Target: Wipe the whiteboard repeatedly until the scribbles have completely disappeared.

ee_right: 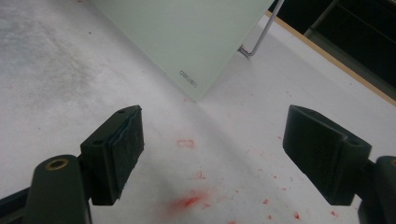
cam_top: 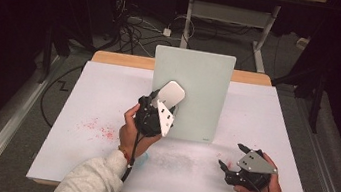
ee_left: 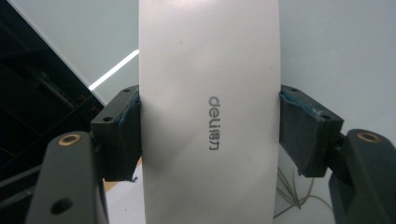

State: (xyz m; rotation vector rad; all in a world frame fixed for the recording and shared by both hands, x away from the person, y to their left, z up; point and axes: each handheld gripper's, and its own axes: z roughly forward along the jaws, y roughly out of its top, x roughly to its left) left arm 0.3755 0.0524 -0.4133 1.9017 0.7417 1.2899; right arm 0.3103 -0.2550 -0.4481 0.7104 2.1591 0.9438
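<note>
right gripper (cam_top: 228,159) lower right of high view, jaws wide, empty | left gripper (cam_top: 159,99) mid-frame, jaws clamped across eraser (cam_top: 170,94) sides, long axis running away from jaws | whiteboard (cam_top: 201,80) upright just beyond, eraser at its face

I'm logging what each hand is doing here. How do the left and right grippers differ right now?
The left gripper is shut on a white eraser, its fingers pressed to both sides; the right gripper is open and holds nothing. The left one is raised against the pale green board; the right one sits low over the white table, near red smears. Both are black, hand-held, with a grey plate on top.
</note>
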